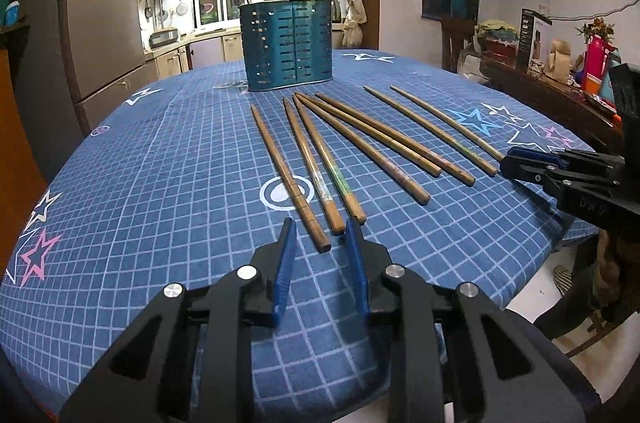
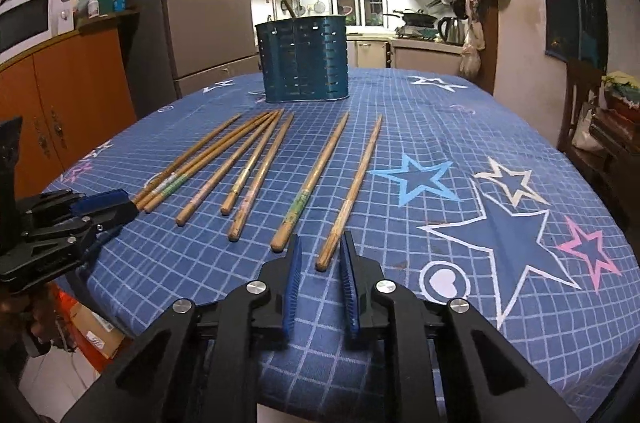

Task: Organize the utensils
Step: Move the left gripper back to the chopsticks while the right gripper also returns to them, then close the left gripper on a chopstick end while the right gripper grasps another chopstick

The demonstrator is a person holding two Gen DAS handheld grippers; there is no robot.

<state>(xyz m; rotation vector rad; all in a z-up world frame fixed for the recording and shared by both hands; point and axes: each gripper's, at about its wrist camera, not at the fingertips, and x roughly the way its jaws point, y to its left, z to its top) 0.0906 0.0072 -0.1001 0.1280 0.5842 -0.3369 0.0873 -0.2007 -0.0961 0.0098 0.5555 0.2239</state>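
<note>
Kitchen cabinets, a fridge and a window fill the background, and in front of them stands a table under a blue checked tablecloth (image 1: 160, 183) printed with stars. At the far side of the cloth we see the teal slotted utensil holder (image 1: 289, 45), upright, with two stick-like handles rising above its rim; what they belong to we cannot tell. Seven wooden chopsticks (image 1: 316, 159) lie loose on the cloth in a fan between the holder and our grippers, thick ends toward us. The left gripper (image 1: 320, 237) hovers at the near end of the leftmost chopstick (image 1: 290, 179); its jaws stand narrowly apart, the end lies in the gap, and the pads do not press on it. The right gripper (image 2: 320, 249) is set the same way at the rightmost chopstick (image 2: 352, 191), jaws slightly parted, nothing pinched. We judge the task to be at an early stage: seven chopsticks remain on the table, none is gripped, and all of them remain to be placed in the holder.
</note>
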